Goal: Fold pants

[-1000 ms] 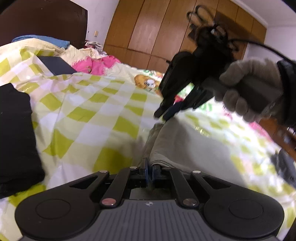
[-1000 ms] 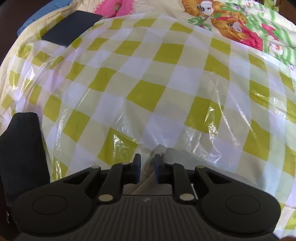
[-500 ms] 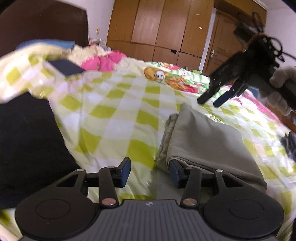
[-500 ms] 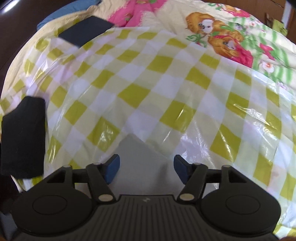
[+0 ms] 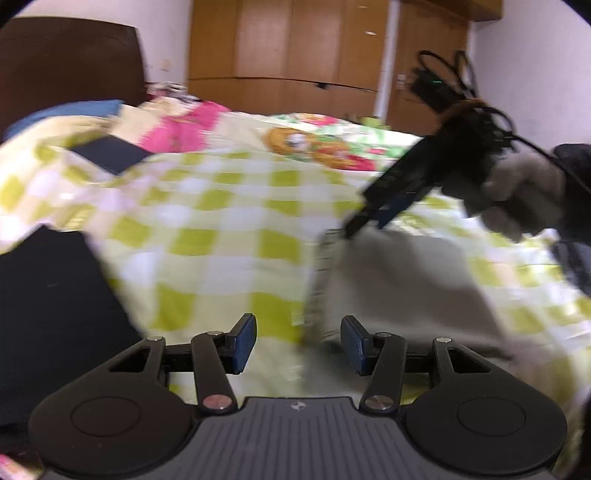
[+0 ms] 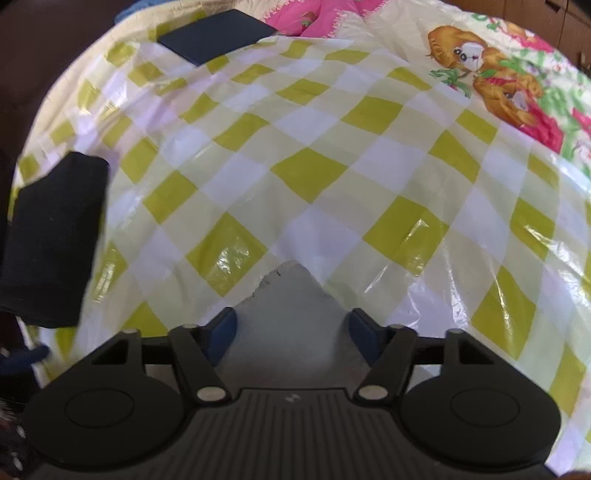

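The grey pants (image 5: 399, 288) lie folded in a flat stack on the checked plastic sheet (image 5: 221, 229) over the bed. My left gripper (image 5: 298, 343) is open and empty, just short of the stack's near left edge. My right gripper (image 6: 291, 332) is open and empty above a corner of the pants (image 6: 288, 295). In the left wrist view the right gripper (image 5: 369, 218) hangs over the stack's far corner, held by a gloved hand (image 5: 517, 195).
A folded black garment (image 5: 55, 314) lies at the left; it also shows in the right wrist view (image 6: 51, 236). A dark flat item (image 6: 214, 35) lies near the pillows. A cartoon bedspread (image 6: 509, 81) covers the far side. Wooden wardrobes (image 5: 288, 55) stand behind.
Both grippers were shut on the grey pants a second ago; both have opened and let go. The pants now rest folded on the sheet, and both grippers have drawn back a little.
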A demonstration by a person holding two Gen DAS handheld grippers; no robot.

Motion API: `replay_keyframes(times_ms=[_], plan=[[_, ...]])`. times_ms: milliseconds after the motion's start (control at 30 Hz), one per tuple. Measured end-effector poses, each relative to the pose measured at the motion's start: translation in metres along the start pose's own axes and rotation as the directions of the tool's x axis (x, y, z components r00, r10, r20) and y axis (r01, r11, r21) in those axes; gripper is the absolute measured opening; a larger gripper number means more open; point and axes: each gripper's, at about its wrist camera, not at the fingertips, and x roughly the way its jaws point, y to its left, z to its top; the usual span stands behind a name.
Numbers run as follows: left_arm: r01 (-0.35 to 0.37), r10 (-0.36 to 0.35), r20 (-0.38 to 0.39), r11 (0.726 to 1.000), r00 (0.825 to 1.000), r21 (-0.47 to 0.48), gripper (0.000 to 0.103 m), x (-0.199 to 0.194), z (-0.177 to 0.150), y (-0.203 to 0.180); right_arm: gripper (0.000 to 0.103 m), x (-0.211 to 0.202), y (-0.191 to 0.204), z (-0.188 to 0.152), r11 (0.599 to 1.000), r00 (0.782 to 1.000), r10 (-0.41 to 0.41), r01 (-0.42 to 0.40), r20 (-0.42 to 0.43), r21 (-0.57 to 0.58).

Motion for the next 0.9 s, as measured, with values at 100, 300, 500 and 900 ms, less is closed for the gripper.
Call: replay_keyframes(times_ms=[100,300,500,900], plan=[[0.021,-0.019,-0.029,0.999,0.999,0.036,0.065,0.013,0.004,-0.012,0.073,0.002,-0.006,-0.001,0.999,0.999,0.052,-0.052,-0.017,-0.012],[0.035,-0.039,-0.164,0.999,0.986,-0.028,0.040,0.044,0.001,-0.016,0.054,0.014,-0.022,-0.008,0.993,0.994,0.110,-0.109,-0.027,0.037],[0.038,-0.034,-0.133,0.999,0.991,0.022,0.022,0.041,0.019,-0.023,0.009,-0.008,-0.031,-0.011,0.979,0.983,0.183,-0.185,0.034,0.086],[-0.012,0.034,-0.152,0.989,0.988,0.145,0.022,0.056,0.012,-0.024,0.053,-0.009,-0.063,0.001,0.972,0.969,0.202,-0.216,0.142,0.092]])
